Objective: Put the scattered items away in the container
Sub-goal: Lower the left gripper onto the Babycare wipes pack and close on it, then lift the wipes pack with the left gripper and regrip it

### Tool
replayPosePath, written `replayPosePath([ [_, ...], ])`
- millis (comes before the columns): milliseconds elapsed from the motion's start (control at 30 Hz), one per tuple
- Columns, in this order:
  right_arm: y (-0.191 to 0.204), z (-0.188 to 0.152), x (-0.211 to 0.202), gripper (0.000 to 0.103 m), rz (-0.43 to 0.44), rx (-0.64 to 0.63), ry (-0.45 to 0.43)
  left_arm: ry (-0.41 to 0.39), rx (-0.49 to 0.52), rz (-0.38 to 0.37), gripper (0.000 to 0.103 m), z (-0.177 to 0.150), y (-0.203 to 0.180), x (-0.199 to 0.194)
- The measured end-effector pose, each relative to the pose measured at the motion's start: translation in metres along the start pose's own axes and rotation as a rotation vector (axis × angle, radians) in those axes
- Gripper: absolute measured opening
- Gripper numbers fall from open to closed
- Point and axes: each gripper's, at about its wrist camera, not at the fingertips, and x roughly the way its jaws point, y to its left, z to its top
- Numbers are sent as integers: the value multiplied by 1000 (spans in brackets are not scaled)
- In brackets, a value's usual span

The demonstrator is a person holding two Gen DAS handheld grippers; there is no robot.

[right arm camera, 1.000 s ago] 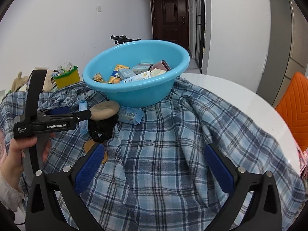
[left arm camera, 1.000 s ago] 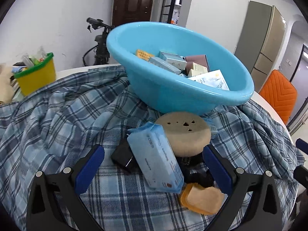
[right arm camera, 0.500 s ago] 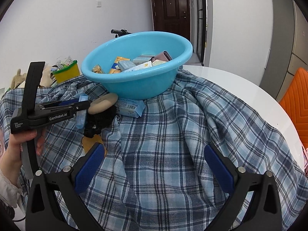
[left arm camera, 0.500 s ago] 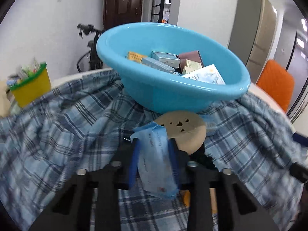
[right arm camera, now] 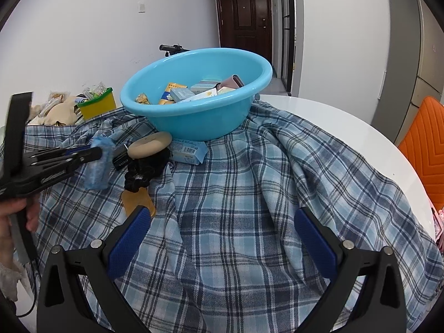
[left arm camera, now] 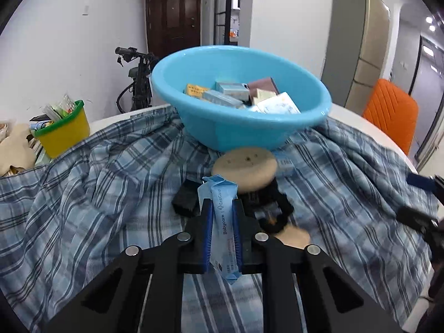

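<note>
Packet [left arm camera: 224,227] of blue wipes sits clamped between the pads of your left gripper [left arm camera: 223,229], clear of the plaid cloth [left arm camera: 91,194] and short of the blue basin [left arm camera: 244,136]. Basin stands on the cloth, boxes inside. Just beside its foot: tan round puff [left arm camera: 245,166], black scrunchie [right arm camera: 145,170], small black box [left arm camera: 185,198], another blue packet [right arm camera: 188,152]. Your right gripper [right arm camera: 222,238] hangs over bare cloth, jaws wide apart, nothing between them. Yellow bin [left arm camera: 62,131] stands well off to the left.

Open plaid cloth [right arm camera: 249,194] on the right, clutter beside basin [right arm camera: 194,119] (left front)
</note>
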Motion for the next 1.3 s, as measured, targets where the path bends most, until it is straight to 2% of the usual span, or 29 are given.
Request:
replayPosePath([
  [167,5,-5,0,103,19,1,7,103,-47,-57,14,-15,3,2],
  [400,9,-7,-1,103,19,-19,8,170,-41,-22,15,-27,-1,23],
  [467,6,-7,-1,103,15,-9,6,175,-34,-14,20,-28,-2,26],
  [533,2,-7,-1,103,8,2,8,204,-21,-9,34,-28,-5,31],
  [600,-1,-8,0,103,3,9,12,207,-22,3,42,-29,-6,32],
  [667,-4,-9,1,103,0,15,16,199,-22,13,56,-30,-7,30],
  [700,-5,-10,1,103,0,18,18,188,-19,28,73,-30,-8,28],
  [733,-5,-11,2,103,1,21,20,175,-17,40,83,-30,-8,27],
  [800,-6,-12,4,103,4,25,26,145,-2,46,84,-30,-11,22],
  [867,-6,-14,6,103,8,24,31,152,12,46,84,-31,-13,21],
  [1067,-7,-17,7,103,10,31,36,227,39,-28,84,-41,-23,27],
  [1300,-10,-18,5,103,1,37,37,229,5,7,84,-43,-25,40],
])
